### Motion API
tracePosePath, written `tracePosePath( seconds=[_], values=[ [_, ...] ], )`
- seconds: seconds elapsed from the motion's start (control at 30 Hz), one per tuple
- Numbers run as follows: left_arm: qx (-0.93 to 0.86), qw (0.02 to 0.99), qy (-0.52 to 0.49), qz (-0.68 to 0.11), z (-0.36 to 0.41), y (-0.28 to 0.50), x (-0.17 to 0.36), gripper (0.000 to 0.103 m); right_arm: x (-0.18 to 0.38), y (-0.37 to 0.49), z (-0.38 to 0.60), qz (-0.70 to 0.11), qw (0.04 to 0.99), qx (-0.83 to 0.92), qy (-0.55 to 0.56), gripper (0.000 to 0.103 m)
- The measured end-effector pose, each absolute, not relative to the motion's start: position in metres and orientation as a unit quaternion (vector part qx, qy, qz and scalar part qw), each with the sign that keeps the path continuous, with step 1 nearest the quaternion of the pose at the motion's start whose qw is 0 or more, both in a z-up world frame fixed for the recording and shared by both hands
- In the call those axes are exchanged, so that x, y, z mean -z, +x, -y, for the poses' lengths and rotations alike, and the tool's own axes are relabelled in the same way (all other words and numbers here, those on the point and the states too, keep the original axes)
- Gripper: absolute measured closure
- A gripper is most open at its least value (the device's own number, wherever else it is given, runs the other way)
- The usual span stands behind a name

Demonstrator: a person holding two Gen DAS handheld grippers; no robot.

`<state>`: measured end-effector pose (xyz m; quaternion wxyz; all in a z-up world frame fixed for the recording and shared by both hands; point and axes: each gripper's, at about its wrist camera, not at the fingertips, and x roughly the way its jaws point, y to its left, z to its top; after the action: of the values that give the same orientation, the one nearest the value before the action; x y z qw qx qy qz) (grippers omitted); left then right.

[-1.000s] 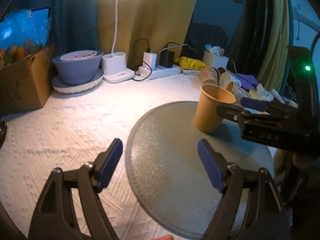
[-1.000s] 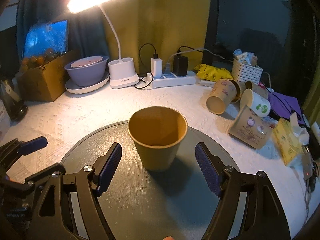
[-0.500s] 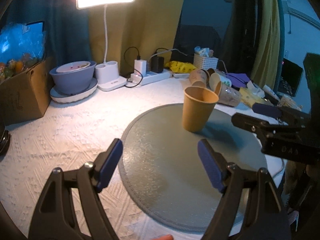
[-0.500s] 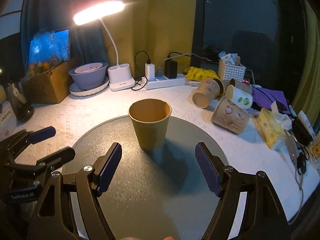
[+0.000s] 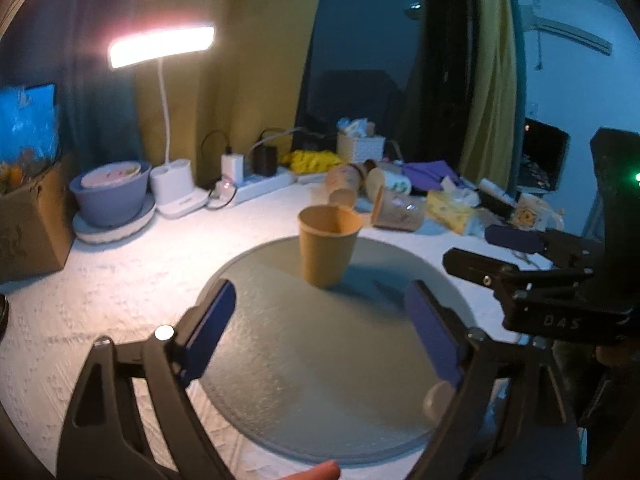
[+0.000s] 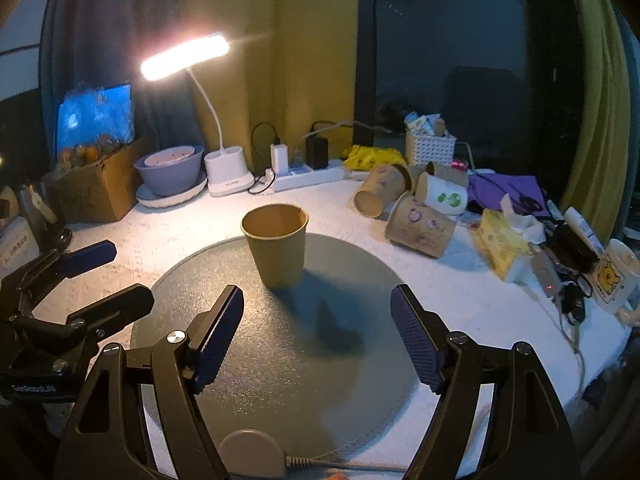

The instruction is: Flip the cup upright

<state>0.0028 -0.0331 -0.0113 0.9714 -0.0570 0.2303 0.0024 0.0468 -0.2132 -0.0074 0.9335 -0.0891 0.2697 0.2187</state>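
Note:
A plain tan paper cup stands upright, mouth up, on the far part of a round grey mat; it also shows in the right wrist view on the mat. My left gripper is open and empty, back from the cup. My right gripper is open and empty, well short of the cup. The right gripper shows at the right of the left wrist view, and the left gripper at the left of the right wrist view.
Several printed paper cups lie on their sides right of the mat. A lit desk lamp, a purple bowl, a power strip, a cardboard box and a white basket line the back. Tissues and a mug lie right.
Both grippers have drawn back and up from the cup. The cup stands free on the mat and looks smaller in both views.

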Motion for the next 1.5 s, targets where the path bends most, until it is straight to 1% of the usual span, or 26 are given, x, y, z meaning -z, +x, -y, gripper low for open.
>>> tracePosePath(
  seconds=[0.27,0.57,0.87,1.1,1.27,1.5],
  values=[
    [-0.001,0.981,-0.048,-0.19,0.048,-0.013,-0.016,0.013,-0.019,0.028,0.225,-0.239,0.946,-0.201,-0.085,0.024],
    [-0.001,0.989,-0.033,-0.143,0.054,-0.029,-0.05,0.01,-0.054,0.005,0.235,-0.185,0.961,-0.187,-0.083,0.024],
    [0.013,0.995,-0.024,-0.094,0.061,-0.043,-0.085,0.009,-0.074,-0.008,0.239,-0.155,0.967,-0.185,-0.081,0.024],
    [0.067,0.989,-0.046,-0.125,0.06,-0.021,-0.096,0.009,-0.083,-0.008,0.237,-0.154,0.969,-0.178,-0.082,0.024],
    [0.072,0.99,-0.025,-0.115,0.059,-0.012,-0.101,0.009,-0.084,-0.004,0.235,-0.154,0.971,-0.163,-0.079,0.024],
    [0.069,0.991,-0.045,-0.101,0.047,-0.003,-0.099,0.009,-0.08,0.006,0.226,-0.169,0.97,-0.154,-0.086,0.024]
  ],
)
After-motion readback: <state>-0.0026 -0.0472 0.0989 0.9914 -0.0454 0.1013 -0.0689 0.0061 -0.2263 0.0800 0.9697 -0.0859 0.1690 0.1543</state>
